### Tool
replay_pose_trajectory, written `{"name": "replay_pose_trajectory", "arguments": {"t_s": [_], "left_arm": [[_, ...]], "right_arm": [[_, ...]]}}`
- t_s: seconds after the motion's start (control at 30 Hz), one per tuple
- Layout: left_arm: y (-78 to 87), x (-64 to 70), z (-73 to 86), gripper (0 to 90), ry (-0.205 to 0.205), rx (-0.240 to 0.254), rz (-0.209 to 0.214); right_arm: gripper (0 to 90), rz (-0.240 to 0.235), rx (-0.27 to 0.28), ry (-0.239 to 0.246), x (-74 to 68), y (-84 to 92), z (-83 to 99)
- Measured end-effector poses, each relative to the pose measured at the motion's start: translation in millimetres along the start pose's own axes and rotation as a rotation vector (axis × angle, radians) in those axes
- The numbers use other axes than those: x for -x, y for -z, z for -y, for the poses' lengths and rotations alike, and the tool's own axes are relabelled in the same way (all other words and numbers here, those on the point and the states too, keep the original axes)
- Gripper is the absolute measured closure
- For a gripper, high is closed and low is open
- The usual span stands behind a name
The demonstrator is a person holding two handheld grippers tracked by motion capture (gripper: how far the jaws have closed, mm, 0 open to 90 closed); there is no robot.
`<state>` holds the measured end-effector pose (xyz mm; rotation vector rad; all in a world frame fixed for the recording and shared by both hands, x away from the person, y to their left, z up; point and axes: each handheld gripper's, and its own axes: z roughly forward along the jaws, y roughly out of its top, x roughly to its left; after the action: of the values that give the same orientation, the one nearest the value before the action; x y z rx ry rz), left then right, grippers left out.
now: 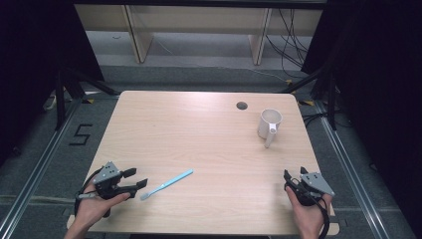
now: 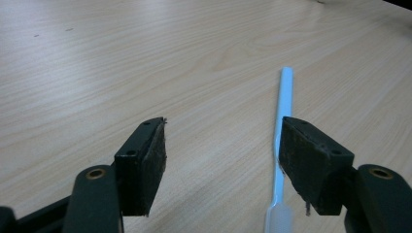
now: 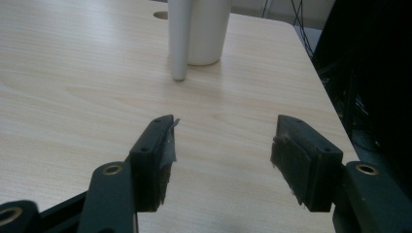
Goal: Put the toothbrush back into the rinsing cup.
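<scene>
Two pairs of jaws, both spread wide, both gripping nothing. Left gripper (image 2: 221, 160): pads apart over bare wood, with the pale blue toothbrush (image 2: 283, 145) running past the inner face of one jaw, close beside it yet not pinched. Right gripper (image 3: 221, 160): pads equally apart, aimed at the white mug (image 3: 206, 29), well short of it. Outward from the toothbrush as landmark: left gripper (image 1: 130, 181) just beside its bristle end; mug (image 1: 269, 124) far off toward the back right, upright, handle toward the near edge; right gripper (image 1: 297, 180) well apart on the near right of the table (image 1: 189, 129). Judged so far: nothing lifted, nothing moved into the mug. Left to do, most likely: closing on the toothbrush, carrying it over, dropping it in.
</scene>
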<state>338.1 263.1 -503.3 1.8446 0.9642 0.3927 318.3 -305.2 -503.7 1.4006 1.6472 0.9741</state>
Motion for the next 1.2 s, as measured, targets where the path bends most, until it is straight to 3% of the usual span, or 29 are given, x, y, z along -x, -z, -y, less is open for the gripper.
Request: {"name": "replay_pose_trajectory", "arguments": {"t_s": [0.07, 0.13, 0.2, 0.23, 0.33, 0.43, 0.57, 0.7, 0.8, 0.83, 1.0, 1.07, 1.1, 1.2], "left_arm": [[-0.4, -0.4, -1.4, 33.6, -0.002, 0.000, 0.010], [-1.3, -0.1, -6.5, 33.4, -0.007, -0.021, 0.016], [-2.5, 0.3, -9.0, 33.6, -0.010, -0.032, 0.012], [-3.6, 1.6, -10.2, 34.2, -0.011, -0.039, 0.012], [-6.0, 5.4, -13.6, 34.7, -0.008, -0.063, 0.018], [-7.3, 8.9, -20.9, 35.5, -0.048, -0.097, 0.028], [-8.0, 11.8, -29.8, 36.8, -0.084, -0.127, 0.034], [-10.2, 13.4, -39.5, 38.1, -0.127, -0.199, 0.060], [-14.1, 14.9, -41.8, 39.1, -0.123, -0.226, 0.076], [-17.3, 15.8, -44.7, 39.4, -0.132, -0.252, 0.087], [-23.7, 21.7, -54.0, 40.6, -0.154, -0.308, 0.081], [-27.8, 24.7, -58.4, 40.3, -0.178, -0.331, 0.082], [-33.2, 27.9, -61.5, 40.3, -0.200, -0.349, 0.080], [-36.3, 29.8, -64.2, 40.3, -0.217, -0.374, 0.087]], "right_arm": [[42.4, 0.000, 0.001, 0.008, 1.1, 0.2, -0.3], [43.8, 0.005, 0.005, 0.046, 4.0, -0.3, -0.3], [46.4, 0.006, 0.011, 0.008, 2.4, 0.8, 1.4], [46.4, 0.010, 0.024, 0.033, 4.7, 0.1, 1.5], [46.3, 0.010, 0.009, -0.007, 3.8, 1.9, 1.6], [46.3, 0.012, 0.008, 0.017, 5.0, 2.7, -0.4], [46.2, 0.012, 0.014, 0.004, 1.8, 4.9, -4.4], [46.3, -0.001, 0.033, 0.020, -4.6, 7.4, -8.7], [46.3, -0.005, 0.027, 0.017, -5.9, 7.2, -7.8], [46.3, -0.016, 0.031, 0.035, -4.4, 5.5, -7.1], [46.3, -0.004, 0.029, 0.048, -2.3, 5.3, -7.7], [46.2, -0.008, 0.028, 0.039, -2.5, 5.4, -7.7], [46.1, -0.013, 0.014, 0.006, -4.6, 6.9, -7.1], [45.9, -0.007, 0.033, 0.032, -2.4, 6.2, -7.0]]}}
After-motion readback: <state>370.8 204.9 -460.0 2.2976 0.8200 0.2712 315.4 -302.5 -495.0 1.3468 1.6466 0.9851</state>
